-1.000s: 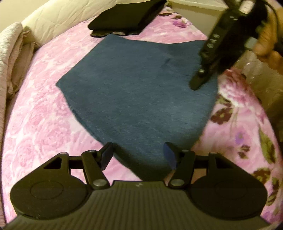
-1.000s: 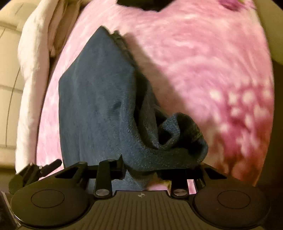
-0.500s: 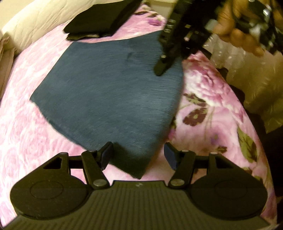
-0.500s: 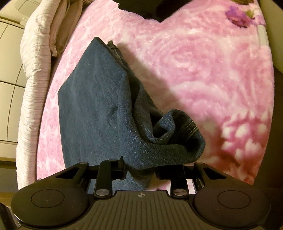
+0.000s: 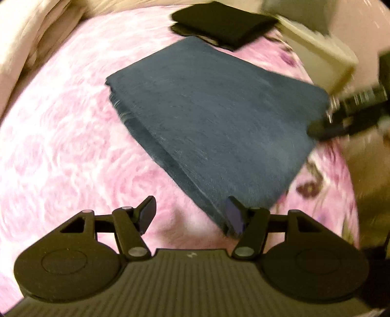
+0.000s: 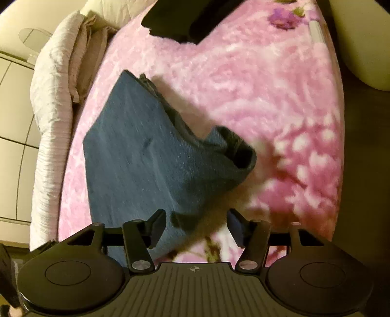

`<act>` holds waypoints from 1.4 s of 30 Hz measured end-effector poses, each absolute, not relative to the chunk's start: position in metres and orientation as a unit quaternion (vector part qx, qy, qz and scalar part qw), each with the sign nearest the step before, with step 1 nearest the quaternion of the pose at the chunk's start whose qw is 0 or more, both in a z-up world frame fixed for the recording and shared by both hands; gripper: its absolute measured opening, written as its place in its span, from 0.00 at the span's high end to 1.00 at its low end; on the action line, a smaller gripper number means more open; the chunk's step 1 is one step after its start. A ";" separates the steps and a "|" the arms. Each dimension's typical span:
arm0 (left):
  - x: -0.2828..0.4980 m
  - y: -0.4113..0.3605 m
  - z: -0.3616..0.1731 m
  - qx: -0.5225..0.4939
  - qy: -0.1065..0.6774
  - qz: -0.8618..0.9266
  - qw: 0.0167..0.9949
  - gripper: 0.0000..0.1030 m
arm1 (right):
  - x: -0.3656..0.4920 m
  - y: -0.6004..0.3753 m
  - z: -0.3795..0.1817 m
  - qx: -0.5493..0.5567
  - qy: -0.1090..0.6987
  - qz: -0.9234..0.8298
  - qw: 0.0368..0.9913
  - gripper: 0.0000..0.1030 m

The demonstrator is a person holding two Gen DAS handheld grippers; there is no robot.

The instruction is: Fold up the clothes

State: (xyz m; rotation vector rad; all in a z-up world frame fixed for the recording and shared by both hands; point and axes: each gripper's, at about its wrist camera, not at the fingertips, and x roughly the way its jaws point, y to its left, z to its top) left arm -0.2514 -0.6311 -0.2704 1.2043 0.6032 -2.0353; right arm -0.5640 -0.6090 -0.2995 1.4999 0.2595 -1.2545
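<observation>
Evidently the folded blue jeans lay flat on the pink floral bedspread, their long axis running diagonally from the near corner by the left claw toward the black folded garment at the far end. Both claws stood wide and empty; the right claw hovered over the jeans' near edge, beside a loosely curled-up corner.

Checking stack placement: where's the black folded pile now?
Black pile lies at the far end of the pink bedspread, just beyond the jeans; top centre in both views.
</observation>
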 end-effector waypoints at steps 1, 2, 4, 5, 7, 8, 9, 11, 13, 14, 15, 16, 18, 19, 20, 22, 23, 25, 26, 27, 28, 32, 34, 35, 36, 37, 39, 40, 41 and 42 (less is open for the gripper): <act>-0.254 -0.633 -0.272 0.459 0.243 -0.781 0.347 0.43 | -0.561 -0.609 -0.301 0.634 0.114 -0.531 0.551 0.42; -0.256 -0.634 -0.273 0.458 0.249 -0.779 0.348 0.43 | -0.558 -0.611 -0.301 0.631 0.120 -0.530 0.553 0.42; -0.263 -0.633 -0.275 0.459 0.254 -0.776 0.349 0.43 | -0.551 -0.614 -0.302 0.625 0.131 -0.529 0.558 0.42; -0.266 -0.633 -0.277 0.460 0.257 -0.775 0.349 0.43 | -0.548 -0.616 -0.303 0.623 0.135 -0.527 0.561 0.42; -0.272 -0.632 -0.279 0.459 0.265 -0.773 0.349 0.43 | -0.543 -0.619 -0.303 0.618 0.144 -0.526 0.566 0.42; -0.273 -0.633 -0.279 0.458 0.270 -0.771 0.350 0.43 | -0.541 -0.620 -0.303 0.615 0.148 -0.526 0.569 0.42; -0.273 -0.632 -0.281 0.457 0.277 -0.769 0.350 0.43 | -0.539 -0.621 -0.302 0.611 0.153 -0.526 0.571 0.42; -0.274 -0.634 -0.283 0.452 0.299 -0.762 0.354 0.43 | -0.537 -0.624 -0.302 0.607 0.162 -0.526 0.573 0.42; -0.274 -0.637 -0.285 0.447 0.320 -0.754 0.360 0.43 | -0.536 -0.626 -0.302 0.604 0.170 -0.526 0.574 0.41; -0.273 -0.638 -0.286 0.445 0.327 -0.751 0.363 0.43 | -0.535 -0.627 -0.303 0.603 0.174 -0.526 0.574 0.41; -0.273 -0.640 -0.286 0.444 0.333 -0.747 0.366 0.43 | -0.534 -0.629 -0.303 0.601 0.179 -0.526 0.574 0.41; -0.272 -0.641 -0.286 0.442 0.339 -0.744 0.369 0.43 | -0.533 -0.631 -0.303 0.599 0.187 -0.526 0.574 0.41; -0.273 -0.644 -0.287 0.442 0.346 -0.739 0.373 0.43 | -0.532 -0.636 -0.303 0.593 0.201 -0.526 0.575 0.40; -0.273 -0.644 -0.287 0.442 0.349 -0.736 0.375 0.43 | -0.531 -0.638 -0.302 0.591 0.208 -0.526 0.575 0.40; -0.273 -0.645 -0.287 0.442 0.351 -0.734 0.377 0.43 | -0.529 -0.641 -0.302 0.588 0.215 -0.525 0.576 0.39; -0.273 -0.646 -0.285 0.444 0.353 -0.730 0.381 0.43 | -0.526 -0.646 -0.301 0.587 0.231 -0.521 0.574 0.39; -0.274 -0.646 -0.285 0.444 0.353 -0.728 0.383 0.43 | -0.525 -0.648 -0.302 0.588 0.237 -0.519 0.573 0.39; -0.274 -0.646 -0.282 0.443 0.356 -0.725 0.389 0.43 | -0.523 -0.650 -0.302 0.588 0.249 -0.516 0.572 0.39; -0.273 -0.646 -0.281 0.442 0.358 -0.724 0.392 0.43 | -0.522 -0.651 -0.301 0.586 0.253 -0.515 0.571 0.39; -0.272 -0.645 -0.279 0.440 0.358 -0.723 0.395 0.43 | -0.521 -0.652 -0.301 0.585 0.258 -0.515 0.571 0.39; -0.271 -0.644 -0.276 0.437 0.358 -0.722 0.399 0.43 | -0.519 -0.651 -0.299 0.582 0.264 -0.515 0.572 0.39; -0.264 -0.635 -0.263 0.424 0.357 -0.723 0.413 0.43 | -0.513 -0.649 -0.293 0.567 0.284 -0.517 0.575 0.38; -0.257 -0.628 -0.256 0.414 0.358 -0.723 0.421 0.43 | -0.509 -0.646 -0.288 0.557 0.292 -0.521 0.577 0.38; -0.254 -0.623 -0.253 0.407 0.359 -0.724 0.425 0.43 | -0.508 -0.644 -0.285 0.552 0.296 -0.523 0.578 0.38; -0.250 -0.619 -0.250 0.401 0.360 -0.724 0.429 0.43 | -0.506 -0.642 -0.281 0.546 0.299 -0.525 0.580 0.38; -0.246 -0.613 -0.247 0.399 0.360 -0.724 0.433 0.43 | -0.504 -0.639 -0.277 0.539 0.302 -0.529 0.582 0.38; -0.239 -0.600 -0.241 0.394 0.360 -0.723 0.438 0.43 | -0.501 -0.630 -0.267 0.526 0.307 -0.535 0.586 0.38; -0.236 -0.593 -0.237 0.391 0.360 -0.723 0.441 0.43 | -0.499 -0.626 -0.262 0.520 0.308 -0.538 0.588 0.38; -0.232 -0.586 -0.234 0.388 0.361 -0.723 0.443 0.43 | -0.497 -0.622 -0.257 0.515 0.307 -0.538 0.593 0.38; -0.229 -0.580 -0.231 0.386 0.361 -0.722 0.446 0.43 | -0.494 -0.618 -0.252 0.510 0.307 -0.538 0.597 0.38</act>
